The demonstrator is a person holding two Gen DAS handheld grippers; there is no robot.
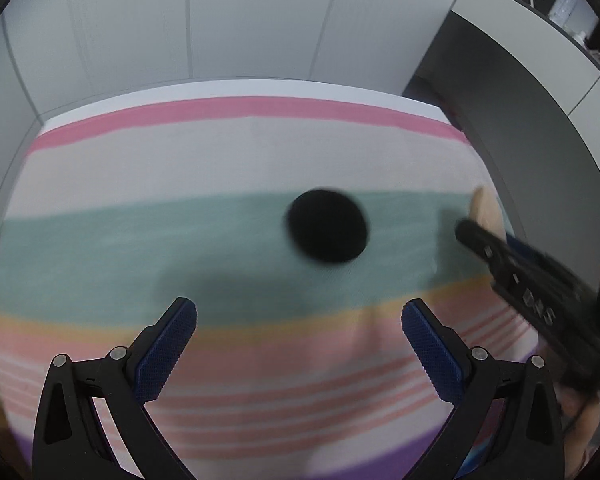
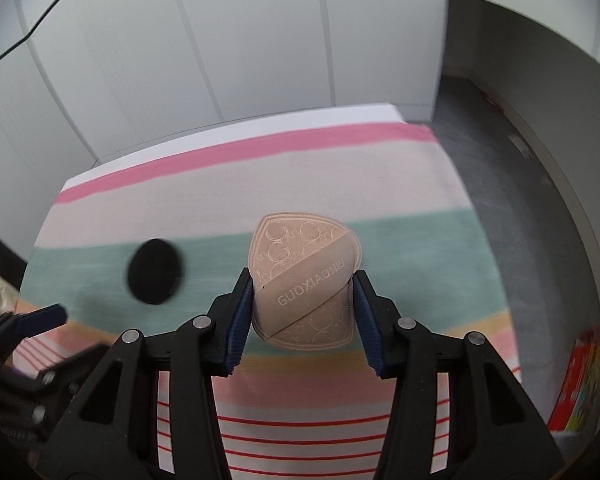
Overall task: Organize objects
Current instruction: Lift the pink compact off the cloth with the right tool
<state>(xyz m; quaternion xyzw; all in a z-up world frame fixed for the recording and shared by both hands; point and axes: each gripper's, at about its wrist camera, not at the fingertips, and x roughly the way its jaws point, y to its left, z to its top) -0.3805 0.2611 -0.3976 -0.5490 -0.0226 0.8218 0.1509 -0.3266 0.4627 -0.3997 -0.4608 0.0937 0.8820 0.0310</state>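
Note:
A beige embossed pouch lettered GUOXIAOMU stands upright between the blue pads of my right gripper, which is shut on its two sides just above the striped cloth. Left of it, a flat black round piece lies on the cloth's green band. In the left wrist view this black round piece lies ahead of my left gripper, whose jaws stand wide open and empty over the cloth. At that view's right edge, the pouch's top shows beyond the right gripper's fingers.
White wall panels close off the table's far side. Grey floor drops away past the cloth's right edge, with a red printed box low on the right. A shelf with small items runs at the upper right.

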